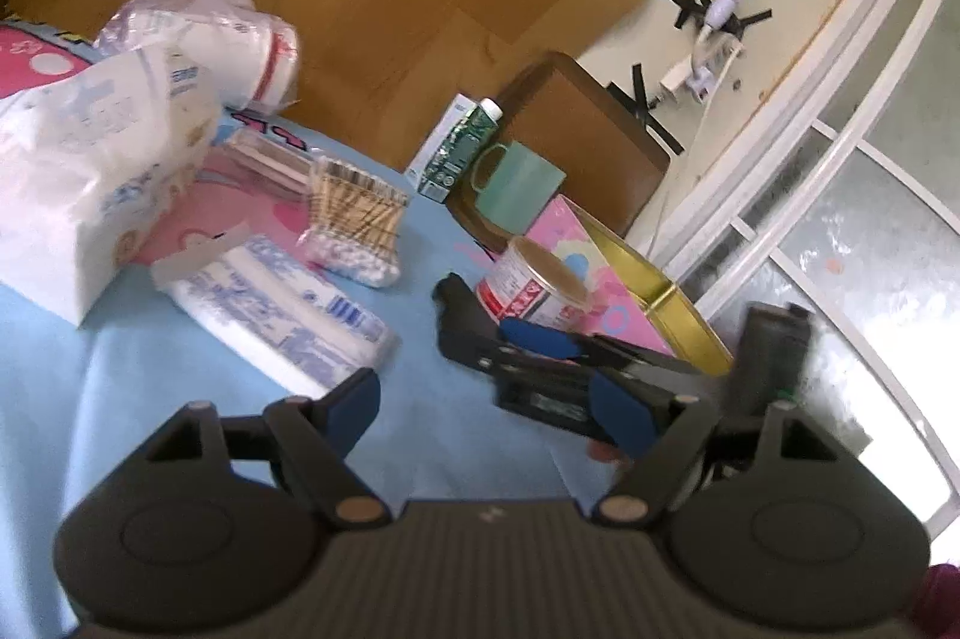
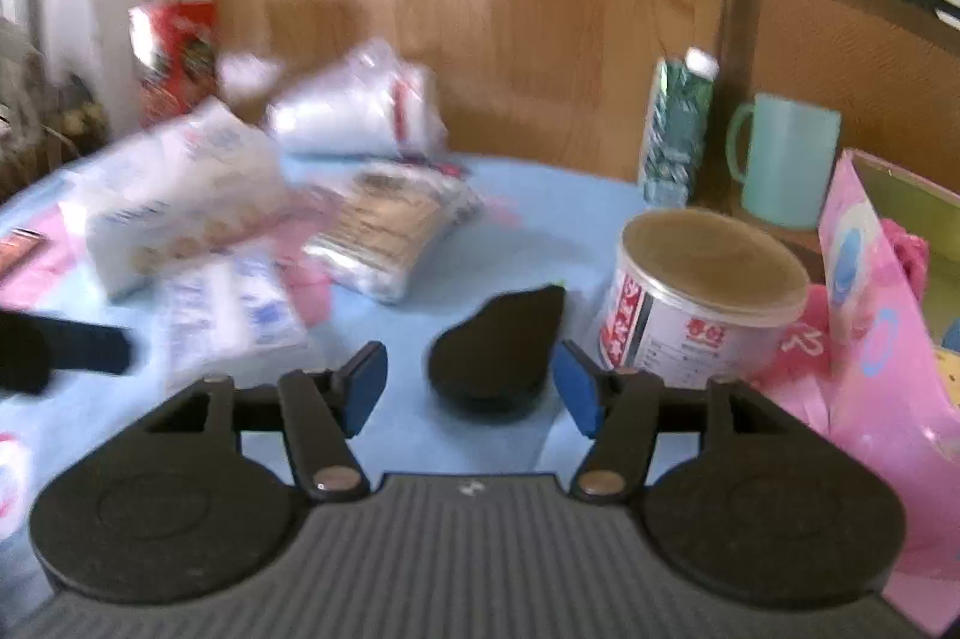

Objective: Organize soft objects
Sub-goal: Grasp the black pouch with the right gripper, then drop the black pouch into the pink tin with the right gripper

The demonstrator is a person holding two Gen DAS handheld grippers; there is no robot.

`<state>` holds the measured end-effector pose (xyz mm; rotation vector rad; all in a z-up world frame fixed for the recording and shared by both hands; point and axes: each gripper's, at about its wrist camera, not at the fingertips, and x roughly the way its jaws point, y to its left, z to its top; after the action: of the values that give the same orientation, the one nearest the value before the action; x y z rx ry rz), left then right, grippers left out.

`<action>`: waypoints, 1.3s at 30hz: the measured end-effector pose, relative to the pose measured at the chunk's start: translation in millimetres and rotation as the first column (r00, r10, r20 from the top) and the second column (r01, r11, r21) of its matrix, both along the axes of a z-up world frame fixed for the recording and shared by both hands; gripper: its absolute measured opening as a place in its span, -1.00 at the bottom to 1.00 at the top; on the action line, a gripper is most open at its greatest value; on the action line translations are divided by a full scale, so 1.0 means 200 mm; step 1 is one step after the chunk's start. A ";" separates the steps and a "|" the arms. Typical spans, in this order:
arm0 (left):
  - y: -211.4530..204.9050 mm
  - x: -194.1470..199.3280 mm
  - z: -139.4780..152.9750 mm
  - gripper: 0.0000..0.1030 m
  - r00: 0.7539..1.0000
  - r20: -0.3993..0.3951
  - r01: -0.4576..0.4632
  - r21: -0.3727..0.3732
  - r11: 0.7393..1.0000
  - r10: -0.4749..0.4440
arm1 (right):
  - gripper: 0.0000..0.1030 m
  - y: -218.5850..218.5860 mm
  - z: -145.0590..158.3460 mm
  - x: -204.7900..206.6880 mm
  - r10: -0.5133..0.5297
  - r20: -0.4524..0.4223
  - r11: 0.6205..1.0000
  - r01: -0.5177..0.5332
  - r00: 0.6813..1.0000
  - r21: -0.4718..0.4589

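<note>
Left tongs: wide open, empty, held low over the blue table, near the blue-patterned tissue pack.
Right tongs: wide open, empty, level above the table, beside the tin can.
Soft packs: clustered far left on the table.
Writing: tin's red label blurred, unreadable.

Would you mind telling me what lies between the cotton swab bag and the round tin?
Only bare blue tablecloth separates the cotton swab bag from the round tin, as the left wrist view shows.
</note>
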<state>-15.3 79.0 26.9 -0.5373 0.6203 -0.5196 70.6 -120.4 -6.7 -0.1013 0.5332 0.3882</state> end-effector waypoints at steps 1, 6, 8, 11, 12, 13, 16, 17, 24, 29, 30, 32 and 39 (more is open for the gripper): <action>0.00 0.00 0.00 0.55 1.000 -0.007 -0.004 0.000 1.000 0.004 | 0.17 0.01 -0.01 0.03 -0.008 -0.034 1.000 0.007 0.999 -0.006; -0.05 0.00 -0.02 0.55 0.999 -0.047 0.014 0.025 1.000 -0.013 | 0.02 -0.07 -0.01 -0.06 0.009 -0.058 0.999 -0.006 0.998 0.049; -0.10 0.01 -0.03 0.55 0.997 -0.074 0.039 0.033 0.999 -0.037 | 0.02 -0.10 -0.01 -0.18 0.029 -0.055 0.998 -0.026 0.998 0.051; -0.21 0.04 -0.04 0.48 0.988 -0.115 0.110 0.021 0.994 -0.107 | 0.02 -0.15 -0.03 -0.40 0.049 -0.027 0.997 -0.048 0.998 0.055; -0.25 0.04 -0.05 0.48 0.983 -0.129 0.134 0.020 0.991 -0.130 | 0.03 -0.16 -0.04 -0.46 0.051 -0.030 0.997 -0.049 0.998 0.059; -0.29 0.05 -0.05 0.48 0.978 -0.143 0.159 0.022 0.987 -0.155 | 0.03 -0.18 -0.05 -0.52 0.053 -0.033 0.996 -0.051 0.998 0.076; -0.46 0.07 -0.08 0.33 0.952 -0.190 0.247 0.027 0.969 -0.238 | 0.02 -0.24 -0.07 -0.64 0.045 -0.032 0.990 -0.040 0.998 0.139; -0.51 0.08 -0.10 0.24 0.942 -0.211 0.274 0.029 0.961 -0.262 | 0.02 -0.27 -0.08 -0.65 0.041 -0.033 0.985 -0.035 0.999 0.168; -0.85 0.15 0.11 0.10 0.931 -0.139 0.357 0.140 0.923 -0.339 | 0.02 -0.44 0.02 -0.72 -0.059 0.150 0.987 0.036 0.987 0.156; -1.23 0.28 0.31 0.14 0.908 -0.013 0.411 0.231 0.882 -0.419 | 0.02 -0.68 0.13 -0.68 -0.189 0.278 0.977 0.152 0.942 0.149; -1.31 0.32 0.32 0.14 0.904 -0.003 0.417 0.239 0.877 -0.429 | 0.02 -0.73 0.14 -0.65 -0.217 0.285 0.972 0.180 0.933 0.151; -1.47 0.42 0.33 0.14 0.894 0.003 0.433 0.239 0.869 -0.447 | 0.02 -0.85 0.15 -0.58 -0.269 0.278 0.961 0.235 0.922 0.148; -1.79 0.66 0.21 0.31 0.892 -0.051 0.448 0.228 0.864 -0.449 | 0.03 -1.16 0.10 -0.30 -0.400 0.194 0.916 0.386 0.896 0.107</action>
<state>116.7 -278.9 68.2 -0.1605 0.7979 -0.8748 10.4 -352.6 12.6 0.0304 0.3174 -0.0046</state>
